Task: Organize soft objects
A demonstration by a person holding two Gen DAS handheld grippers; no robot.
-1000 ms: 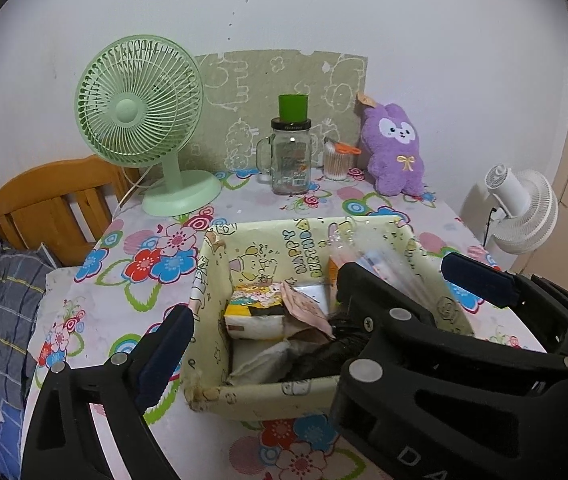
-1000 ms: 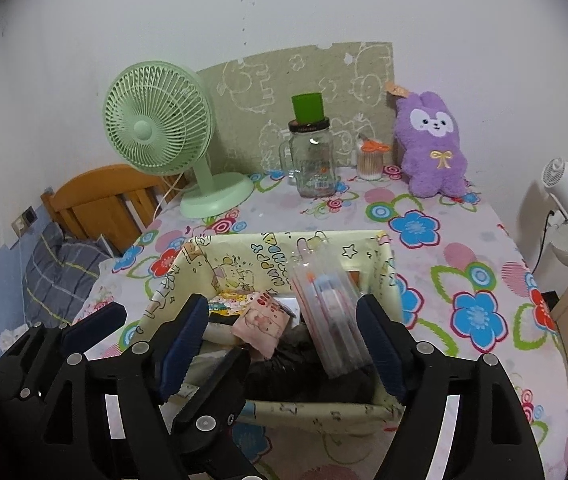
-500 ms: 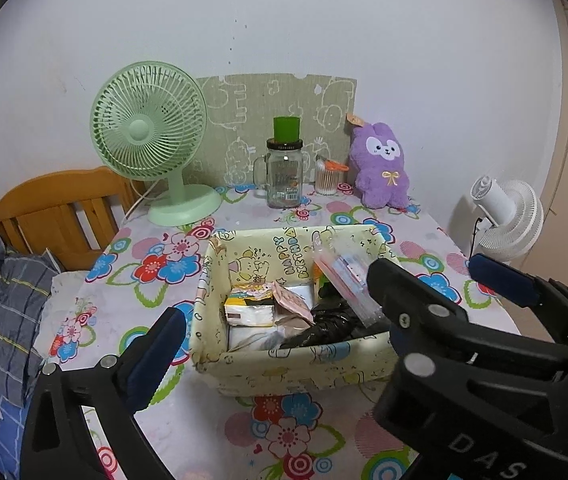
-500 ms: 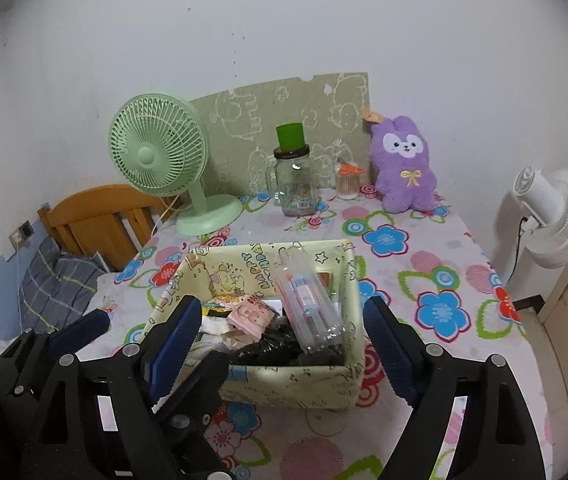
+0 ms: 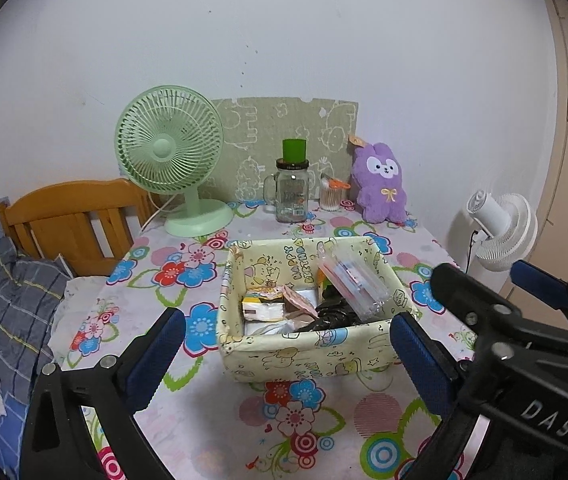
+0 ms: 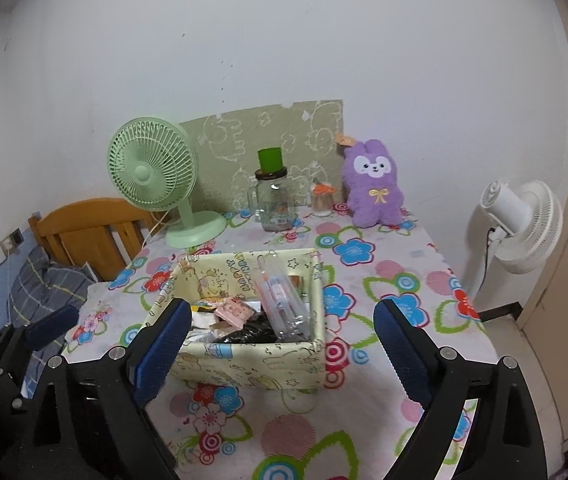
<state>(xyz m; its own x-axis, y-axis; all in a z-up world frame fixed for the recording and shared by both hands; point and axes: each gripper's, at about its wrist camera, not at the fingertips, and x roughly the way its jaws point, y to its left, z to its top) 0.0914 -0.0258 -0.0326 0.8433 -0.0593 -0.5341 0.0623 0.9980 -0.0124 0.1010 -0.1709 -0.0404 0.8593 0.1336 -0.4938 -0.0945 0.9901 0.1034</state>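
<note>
A pale yellow fabric basket (image 5: 308,356) (image 6: 251,368) with cartoon prints stands mid-table on the flowered tablecloth (image 5: 203,412). It holds tissue packs, a pink packet, a black bag and a clear pouch of pens (image 5: 352,284) (image 6: 279,298) leaning on its right wall. A purple plush rabbit (image 5: 382,184) (image 6: 374,184) sits upright at the table's back right. My left gripper (image 5: 288,356) is open just in front of the basket, touching nothing. My right gripper (image 6: 281,344) hovers beside it to the right, its jaws opening, nothing pressed between the pads.
At the back stand a green desk fan (image 5: 169,152), a glass mug jar (image 5: 292,196) with a green cup on it, and a cotton-swab pot (image 5: 330,196). A white fan (image 6: 524,224) stands off the table's right edge. A wooden headboard (image 5: 71,220) and plaid bedding lie to the left.
Both grippers have drawn back and upward from the basket, which now looks smaller and farther. The right gripper's jaws have spread wider.
</note>
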